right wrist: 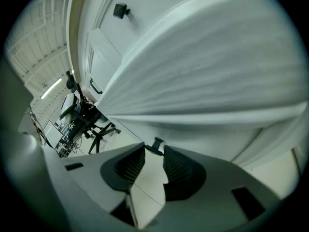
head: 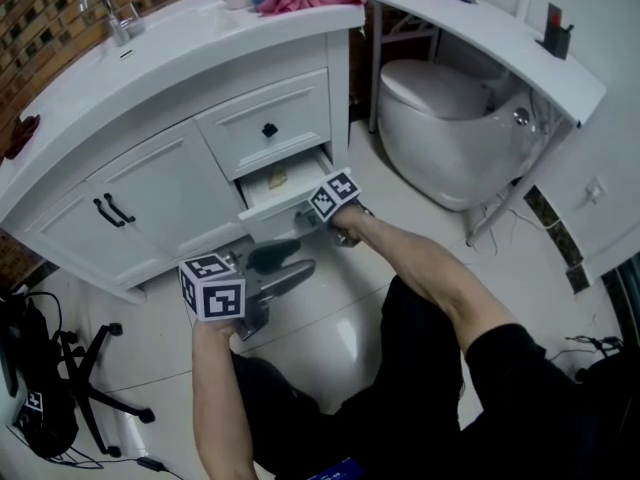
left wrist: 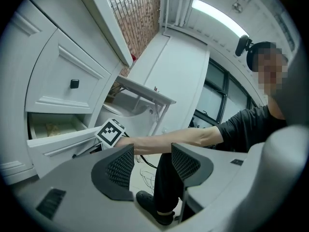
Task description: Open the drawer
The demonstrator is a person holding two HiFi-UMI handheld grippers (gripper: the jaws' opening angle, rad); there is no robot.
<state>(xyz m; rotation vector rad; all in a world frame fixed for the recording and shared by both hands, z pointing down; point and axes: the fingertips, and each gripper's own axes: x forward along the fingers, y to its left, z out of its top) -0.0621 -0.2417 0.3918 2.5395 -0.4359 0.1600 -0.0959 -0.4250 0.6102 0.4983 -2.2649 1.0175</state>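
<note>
Under the white vanity counter (head: 150,63), found the lower white panelled drawer (head: 283,206) standing partway out, directly below a shut upper drawer (head: 240,133) with a square black knob (head: 269,129). Could not identify the pale yellowish item (head: 277,178) lying inside the open one. Unable to see that drawer's own small black knob (right wrist: 155,145) from the head view, hidden there behind the right gripper (head: 312,218). Confirmed it in the right gripper view, pinched between the tips of the grey jaws, closed upon it. Noted the right arm (head: 430,268) stretched forward, bare up to a black sleeve, with the hand mostly covered by the marker cube (head: 335,194). Noted the left gripper (head: 295,260) held low and well apart from the drawer, left forearm (head: 218,398) drawn in close to the body, jaws apart with nothing between. Saw through that gap only a dark trouser leg (left wrist: 164,187) and a black shoe (left wrist: 154,210), both partly cut off by the gripper body.
</note>
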